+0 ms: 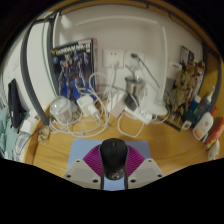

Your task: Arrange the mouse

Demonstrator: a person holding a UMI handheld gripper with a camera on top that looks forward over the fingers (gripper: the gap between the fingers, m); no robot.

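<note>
A black computer mouse [113, 158] sits between my two fingers, its front pointing away from me. My gripper [113, 153] is shut on the mouse, with the magenta pads [93, 162] pressing on its left and right sides. Beneath and just ahead of the fingers lies a pale blue mouse mat [84, 148] on the wooden desk [170, 148]. The mouse hides the middle of the mat. Whether the mouse rests on the mat or hangs just above it cannot be told.
White cables [95, 118] and adapters tangle across the back of the desk. A box with a robot picture [72, 62] leans on the wall at the back left. A model figure [184, 92] and small items stand at the right.
</note>
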